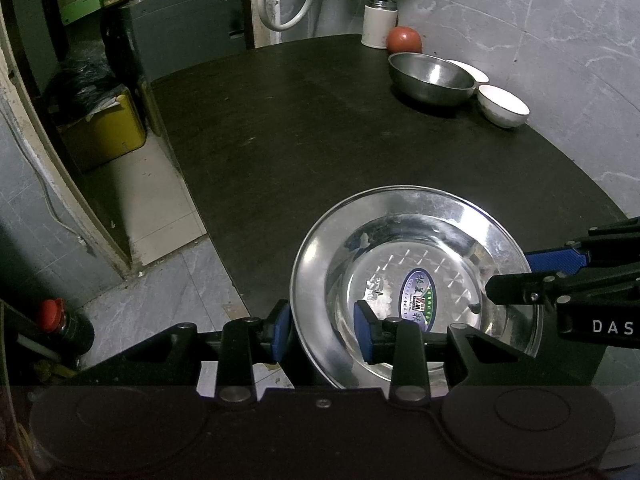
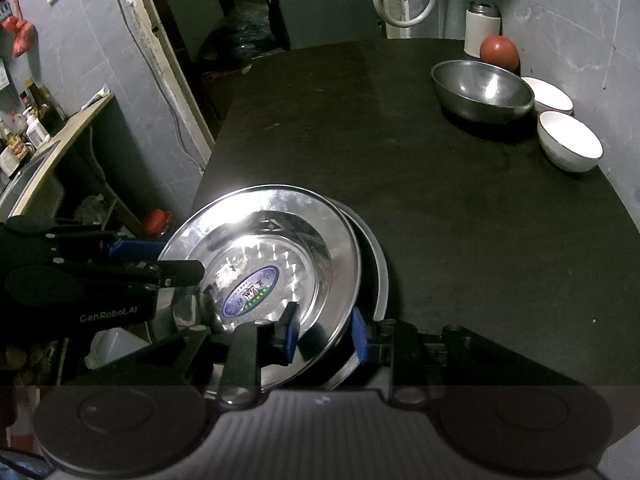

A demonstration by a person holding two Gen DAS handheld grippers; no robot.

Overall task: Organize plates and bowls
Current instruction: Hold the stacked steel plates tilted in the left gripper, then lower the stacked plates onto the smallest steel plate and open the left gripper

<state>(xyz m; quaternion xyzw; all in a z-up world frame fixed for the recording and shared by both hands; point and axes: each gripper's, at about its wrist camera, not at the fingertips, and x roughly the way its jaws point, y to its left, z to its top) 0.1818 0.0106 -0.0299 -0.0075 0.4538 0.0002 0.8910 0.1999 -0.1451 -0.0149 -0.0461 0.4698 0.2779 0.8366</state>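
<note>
The left tongs [image 1: 322,334] straddle the near-left rim of a shiny steel plate [image 1: 320,260]. One blue pad sits against the outside of the rim and the other against the inner slope of the well, so they are clenched on the plate.

The right tongs [image 2: 324,334] straddle the opposite side of the same plate, one pad inside the well and one just outside the rim. From the right wrist view I cannot tell whether these pads press on the metal or only bracket it.

The plate sits at the near corner of a dark surface [image 1: 280,140], and its near-left side reaches past the surface edge. An oval blue and green label [image 1: 418,296] is stuck in the middle of its well.

Under the plate, offset to the right, the pale rim of a second plate [image 2: 382,276] shows as a crescent.

Well apart, at the far right of the surface by a grey tiled wall, stands a steel bowl [image 1: 432,80]. Just beside it are two white bowls, one nearer [image 1: 502,106] and one partly hidden behind the steel bowl [image 1: 470,70]. Behind the steel bowl are a red tomato [image 1: 404,40] and a white canister [image 1: 379,24] with a metal lid.

Off the surface to the left, a yellow bin [image 1: 108,136] stands on the floor.
</note>
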